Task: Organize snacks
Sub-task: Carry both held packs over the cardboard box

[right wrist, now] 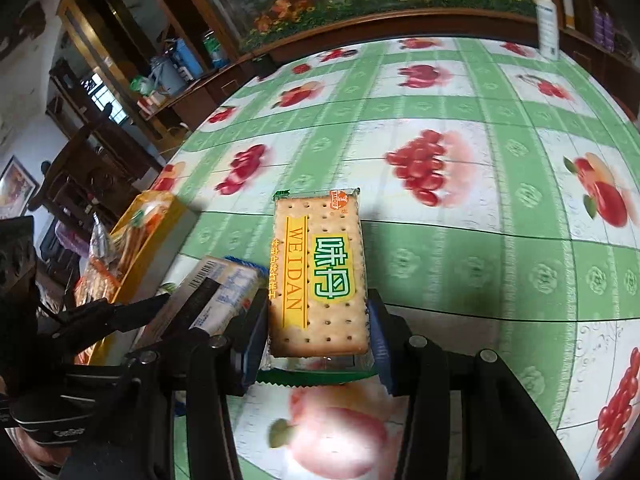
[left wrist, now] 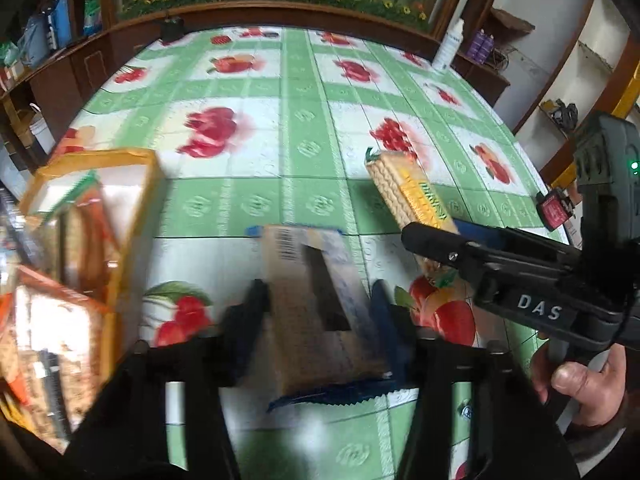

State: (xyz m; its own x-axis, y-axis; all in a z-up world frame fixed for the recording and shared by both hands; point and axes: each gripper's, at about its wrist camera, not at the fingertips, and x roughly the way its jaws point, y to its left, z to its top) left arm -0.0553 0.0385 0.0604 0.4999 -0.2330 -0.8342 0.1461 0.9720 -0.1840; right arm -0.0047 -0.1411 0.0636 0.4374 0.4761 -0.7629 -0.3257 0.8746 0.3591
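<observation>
My left gripper [left wrist: 320,312] is shut on a blue-edged cracker pack [left wrist: 316,304], barcode side up, held above the table. It also shows in the right wrist view [right wrist: 224,288]. My right gripper [right wrist: 318,320] is shut on a green-and-yellow cracker pack [right wrist: 318,272], label up, held above the table. That pack shows in the left wrist view [left wrist: 408,196], to the right of my left gripper. A yellow box [left wrist: 96,216] with several snack packs stands at the left; it also shows in the right wrist view [right wrist: 148,232].
The table [left wrist: 288,128] has a green checked cloth with fruit prints. A white bottle [left wrist: 450,46] stands at its far right corner. Wooden shelves and a cabinet run behind the table. A small red item [left wrist: 554,208] lies at the right edge.
</observation>
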